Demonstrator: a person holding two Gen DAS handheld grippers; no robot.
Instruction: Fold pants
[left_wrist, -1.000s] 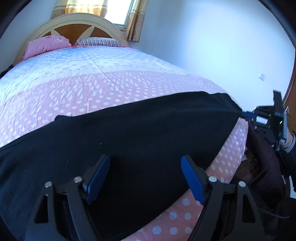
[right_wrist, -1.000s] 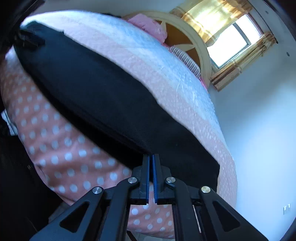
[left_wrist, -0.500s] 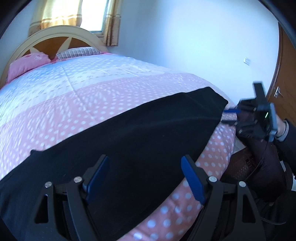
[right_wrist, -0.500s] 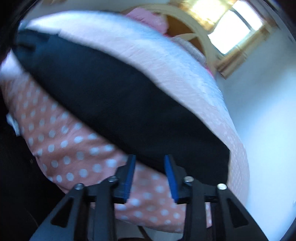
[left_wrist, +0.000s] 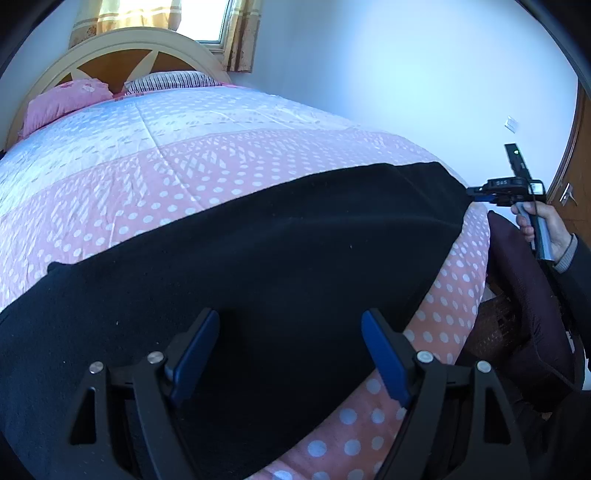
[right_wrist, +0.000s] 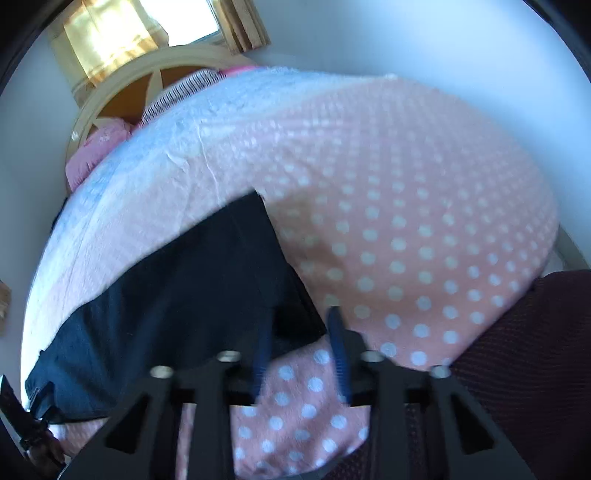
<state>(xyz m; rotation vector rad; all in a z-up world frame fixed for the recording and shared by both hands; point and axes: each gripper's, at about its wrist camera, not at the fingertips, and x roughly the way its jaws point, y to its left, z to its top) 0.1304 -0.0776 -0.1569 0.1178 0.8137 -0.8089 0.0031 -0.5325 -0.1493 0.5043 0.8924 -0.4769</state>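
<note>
Bedroom, white walls, window with yellow curtains behind an arched headboard (left_wrist: 122, 48). Bed (left_wrist: 192, 155) covered by a pink and white dotted quilt; two pillows at the head.

Pants (left_wrist: 280, 258): black, lying flat in a long band across the foot of the bed, near edge close to the mattress edge. Looks already doubled lengthwise, but layers cannot be told apart in the dark cloth.

Left gripper (left_wrist: 291, 354): jaws spread wide, nothing between them, poised low over the near part of the pants.

Right gripper (right_wrist: 299, 347): jaws apart, about half open. Right wrist view is motion-blurred. Fingers sit at the right-hand end corner of the pants, at the bed's edge; whether cloth lies between them I cannot tell. From the left wrist view it shows at the far right end of the pants, held by a hand (left_wrist: 546, 229) in a dark sleeve.

Step, as judged: neither gripper holds cloth, so between grasps, likely setting up the crosswise fold.

Next move calls for: each gripper closing on an end corner through every layer, then carrying that end over toward the other end, edges kept aligned. Risk: catching only the top layer.
</note>
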